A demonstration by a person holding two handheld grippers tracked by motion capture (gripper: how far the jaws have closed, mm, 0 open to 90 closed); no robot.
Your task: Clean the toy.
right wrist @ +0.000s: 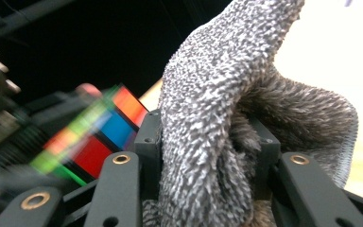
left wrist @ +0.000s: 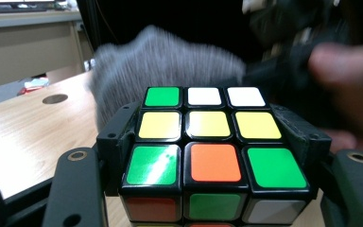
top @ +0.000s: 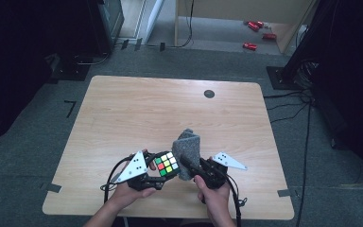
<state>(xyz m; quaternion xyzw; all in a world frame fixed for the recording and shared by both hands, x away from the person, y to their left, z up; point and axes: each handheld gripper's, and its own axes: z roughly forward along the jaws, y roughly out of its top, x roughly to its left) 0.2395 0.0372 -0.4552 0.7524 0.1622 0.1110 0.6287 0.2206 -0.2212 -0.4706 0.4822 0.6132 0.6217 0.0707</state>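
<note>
Clamping a colourful puzzle cube [top: 166, 163] between its jaws, the left tongs [top: 157, 174] sit low in the lower middle of the high view with the left hand [top: 128, 191] wrapped behind them, while the right tongs [top: 188, 163], gripped by the right hand [top: 213, 191], are closed on a grey fuzzy cloth [top: 187, 147] that stands up just right of the cube. Both are held close together over the near edge of the wooden worktop [top: 123, 118], whose far part carries a dark round spot [top: 209, 93]; red objects [top: 256, 34] lie on the floor at the upper right of the frame.
</note>
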